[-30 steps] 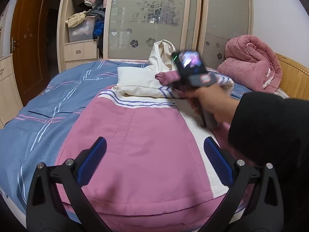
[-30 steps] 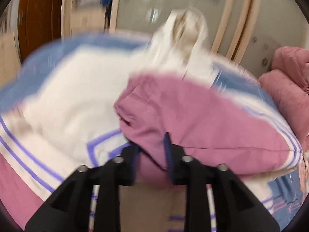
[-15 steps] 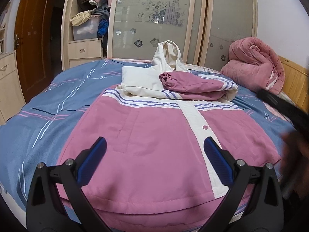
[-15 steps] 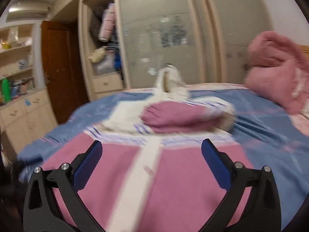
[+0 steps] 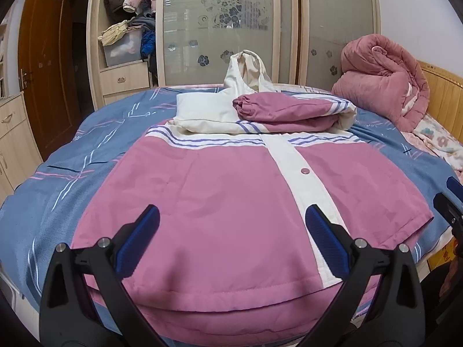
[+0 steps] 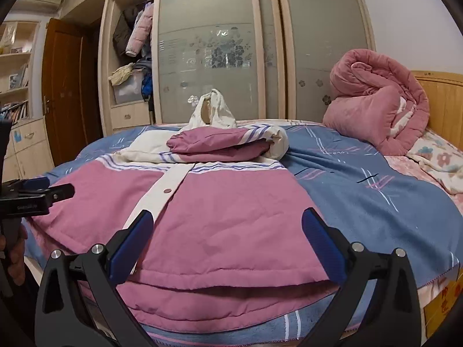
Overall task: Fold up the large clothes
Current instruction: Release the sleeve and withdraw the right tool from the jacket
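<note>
A pink and cream padded jacket [image 5: 231, 196] [image 6: 220, 202] lies front up on the bed, hem toward me. One pink sleeve [image 5: 289, 110] [image 6: 225, 144] is folded across its chest, and the cream hood [image 5: 246, 69] [image 6: 211, 110] stands up at the far end. My left gripper [image 5: 231, 228] hangs open over the hem's left half, nothing between its fingers. My right gripper [image 6: 228, 231] is open too, just above the hem's right part, holding nothing. The other gripper shows at each view's edge.
The bed carries a blue patterned sheet [image 5: 72, 156] [image 6: 361, 185]. A rolled pink quilt [image 5: 385, 78] [image 6: 376, 110] sits at the far right by the wooden headboard [image 6: 442, 101]. Behind stands a wardrobe [image 5: 225, 26] with frosted sliding doors and an open section of clothes.
My right gripper let go of the pink sleeve on the jacket's chest, opened wide and swung back to the hem. The left gripper barely moved.
</note>
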Demonstrator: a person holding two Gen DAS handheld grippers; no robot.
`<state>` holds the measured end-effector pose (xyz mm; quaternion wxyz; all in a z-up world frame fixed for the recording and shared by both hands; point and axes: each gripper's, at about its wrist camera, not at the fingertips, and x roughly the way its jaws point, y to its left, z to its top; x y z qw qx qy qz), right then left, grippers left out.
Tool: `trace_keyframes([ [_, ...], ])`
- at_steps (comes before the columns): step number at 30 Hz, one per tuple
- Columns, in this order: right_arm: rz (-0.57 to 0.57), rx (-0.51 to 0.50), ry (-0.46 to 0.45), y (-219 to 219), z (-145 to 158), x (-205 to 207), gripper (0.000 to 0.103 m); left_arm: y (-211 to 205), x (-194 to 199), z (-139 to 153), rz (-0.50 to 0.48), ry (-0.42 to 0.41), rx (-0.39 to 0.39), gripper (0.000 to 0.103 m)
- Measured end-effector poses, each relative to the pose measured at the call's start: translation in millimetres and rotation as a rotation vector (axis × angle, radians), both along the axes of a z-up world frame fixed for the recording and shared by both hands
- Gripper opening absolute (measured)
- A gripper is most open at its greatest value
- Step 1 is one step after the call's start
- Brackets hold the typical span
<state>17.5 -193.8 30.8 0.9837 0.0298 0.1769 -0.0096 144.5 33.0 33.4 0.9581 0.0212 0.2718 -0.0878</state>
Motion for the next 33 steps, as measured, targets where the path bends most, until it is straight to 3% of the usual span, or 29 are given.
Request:
trace_keyframes([
  [33,0.049,0.013,0.013,13.2,-2.1,7.4,0.102,-1.3,2.3,-11.0,-0.043,0.040,-0.017,0.101],
])
